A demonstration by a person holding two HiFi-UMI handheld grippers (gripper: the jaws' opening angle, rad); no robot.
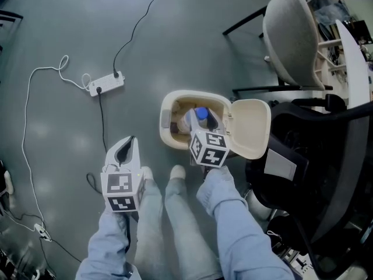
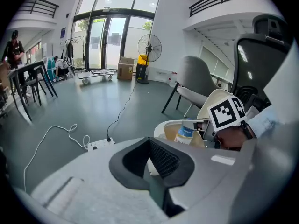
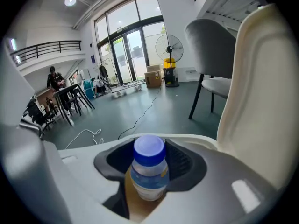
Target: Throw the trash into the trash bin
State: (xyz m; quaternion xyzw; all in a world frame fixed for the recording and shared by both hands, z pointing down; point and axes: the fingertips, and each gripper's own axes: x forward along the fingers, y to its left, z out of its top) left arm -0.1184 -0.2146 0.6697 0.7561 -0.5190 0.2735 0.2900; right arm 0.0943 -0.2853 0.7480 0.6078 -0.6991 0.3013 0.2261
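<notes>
One blue-capped bottle (image 1: 201, 114) clamped in the right gripper (image 1: 202, 124) fingers over the open trash bin (image 1: 165, 121), bottle base hidden, left gripper (image 1: 124, 149) beside the bin, fingers closed, empty.

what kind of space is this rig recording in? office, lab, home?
Probably an open office or lab hall, not a home: tall glass entrance doors, a mezzanine railing, a pedestal fan, and an office chair on a bare grey floor.
</notes>
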